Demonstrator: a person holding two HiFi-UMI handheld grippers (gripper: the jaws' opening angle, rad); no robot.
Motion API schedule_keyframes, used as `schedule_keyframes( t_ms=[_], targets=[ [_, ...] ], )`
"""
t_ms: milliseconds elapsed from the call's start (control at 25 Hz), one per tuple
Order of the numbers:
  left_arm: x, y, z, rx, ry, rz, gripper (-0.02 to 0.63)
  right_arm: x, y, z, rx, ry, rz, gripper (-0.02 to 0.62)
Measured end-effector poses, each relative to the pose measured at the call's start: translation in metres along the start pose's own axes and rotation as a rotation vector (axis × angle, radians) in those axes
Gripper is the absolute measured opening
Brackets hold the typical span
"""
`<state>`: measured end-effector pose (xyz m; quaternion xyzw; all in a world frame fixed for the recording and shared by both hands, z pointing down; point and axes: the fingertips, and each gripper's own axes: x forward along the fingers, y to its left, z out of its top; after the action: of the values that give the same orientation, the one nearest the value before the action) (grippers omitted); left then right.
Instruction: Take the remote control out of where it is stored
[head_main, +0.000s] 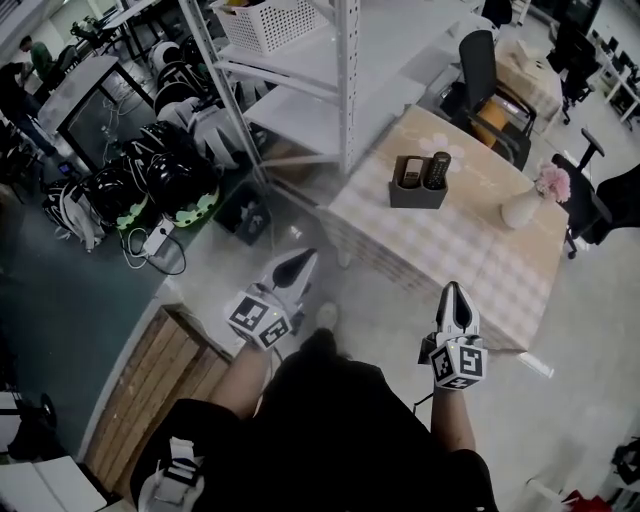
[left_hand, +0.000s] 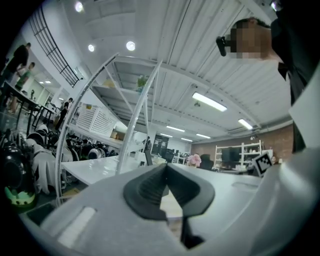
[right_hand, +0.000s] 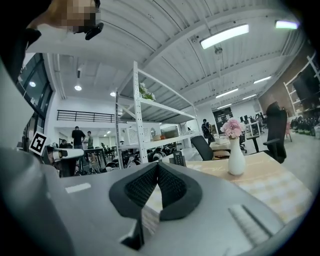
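A dark grey holder (head_main: 418, 192) stands on the far part of the checked table (head_main: 450, 260). Upright in it are a black remote control (head_main: 437, 169) and a second, greyer remote (head_main: 410, 172). Both grippers are held short of the table's near edge, pointing towards it. My left gripper (head_main: 300, 259) is shut, its pads meeting at the tip (left_hand: 166, 168), nothing between them. My right gripper (head_main: 455, 291) is shut and empty too (right_hand: 157, 166). In the right gripper view the remote (right_hand: 178, 158) shows just above the jaws, far off.
A white vase with pink flowers (head_main: 527, 203) stands on the table's right side. A white metal rack (head_main: 345, 80) with a basket (head_main: 265, 22) rises left of the table. Helmets (head_main: 150, 175) lie on the floor; a wooden pallet (head_main: 165, 385) and an office chair (head_main: 480, 70) are nearby.
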<state>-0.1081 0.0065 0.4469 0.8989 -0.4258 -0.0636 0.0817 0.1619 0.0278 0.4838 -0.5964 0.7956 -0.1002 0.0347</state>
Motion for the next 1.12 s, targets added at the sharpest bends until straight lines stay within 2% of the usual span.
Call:
schedule_keyframes(
  t_ms=[200,440,840,1040,1120],
  targets=[
    [0.034,0.032,0.002,-0.018,0.0,-0.031,0.002,0.045,0.0,0.008,-0.049,0.005,0.01,0.005],
    [0.076,0.064,0.013,-0.007,-0.009,-0.059,0.002,0.096,-0.013,0.024,-0.082,0.003,-0.02,0.005],
    [0.113,0.126,0.015,-0.016,0.01,-0.09,0.002,0.177,0.002,0.021,-0.119,0.031,-0.009,0.005],
    [0.127,0.147,0.021,-0.029,0.014,-0.132,0.002,0.205,0.002,0.019,-0.154,0.054,-0.017,0.006],
    [0.132,0.155,0.024,-0.016,0.013,-0.137,0.002,0.22,0.003,0.016,-0.18,0.072,-0.018,0.036]
  ],
)
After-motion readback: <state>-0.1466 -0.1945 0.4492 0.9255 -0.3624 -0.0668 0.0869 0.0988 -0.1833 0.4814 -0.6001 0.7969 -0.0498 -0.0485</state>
